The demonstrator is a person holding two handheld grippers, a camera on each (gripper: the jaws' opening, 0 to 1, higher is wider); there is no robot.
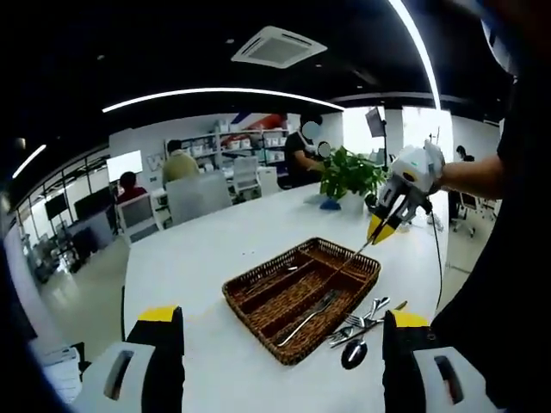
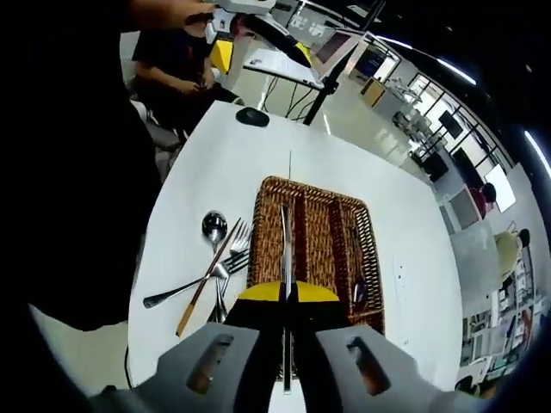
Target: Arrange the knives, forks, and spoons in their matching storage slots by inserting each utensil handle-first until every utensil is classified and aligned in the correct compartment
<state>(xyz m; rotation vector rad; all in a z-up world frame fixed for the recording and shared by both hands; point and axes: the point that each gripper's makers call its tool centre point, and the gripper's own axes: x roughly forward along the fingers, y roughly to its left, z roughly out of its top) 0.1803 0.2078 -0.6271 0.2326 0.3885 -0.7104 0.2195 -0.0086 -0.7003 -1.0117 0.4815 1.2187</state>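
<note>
Right gripper view: the right gripper (image 2: 287,297) has its jaws clamped on a knife (image 2: 285,258) above the basket (image 2: 372,249), over a slot by the near edge. Beside the basket lie loose utensils (image 2: 211,267) on bare table (image 2: 413,215). The left gripper (image 1: 280,323) hangs back, jaws wide apart, holding nothing.

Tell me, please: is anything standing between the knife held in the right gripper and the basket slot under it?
Nothing visible does. The right gripper holds the knife over the basket, above a slot that looks free. The loose utensils lie on the table beside it.
</note>
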